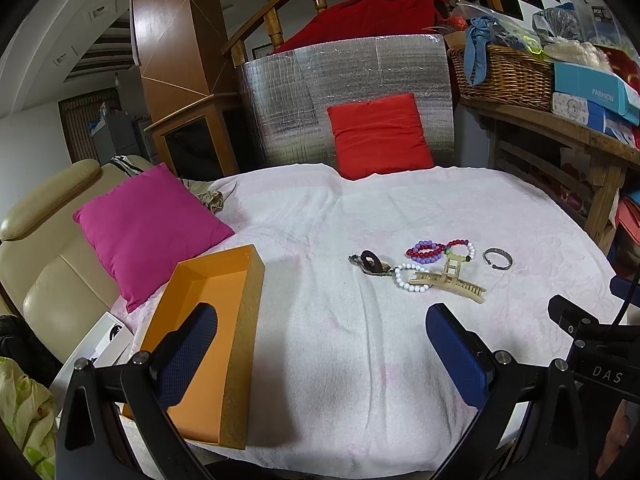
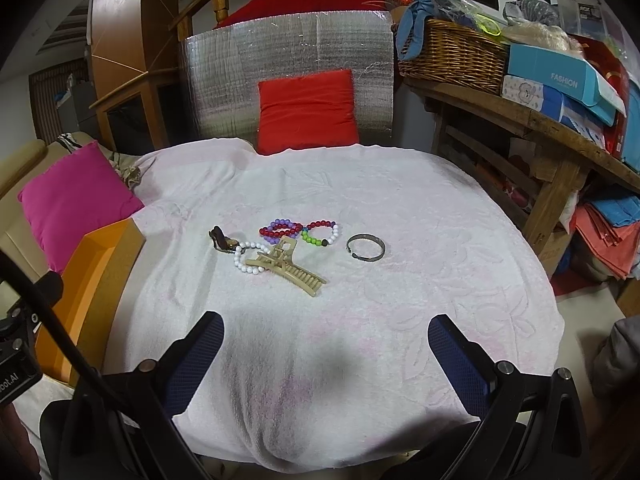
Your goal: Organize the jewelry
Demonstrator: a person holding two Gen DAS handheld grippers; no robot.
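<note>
Both left tongs (image 1: 322, 354) and right tongs (image 2: 326, 358) hang wide and empty above the towel-covered counter (image 2: 440, 208). The jewelry lies mid-counter: beads (image 2: 304, 232) tangled with the clip (image 2: 286, 266), the bangle (image 2: 365, 247) apart, the orange box (image 1: 208, 320) left. Lifting the clip may drag beads along.

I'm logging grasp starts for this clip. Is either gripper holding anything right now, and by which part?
Nothing is held. The left gripper and right gripper both stand open above the white towel; the jewelry, like the metal bangle, lies untouched.
</note>
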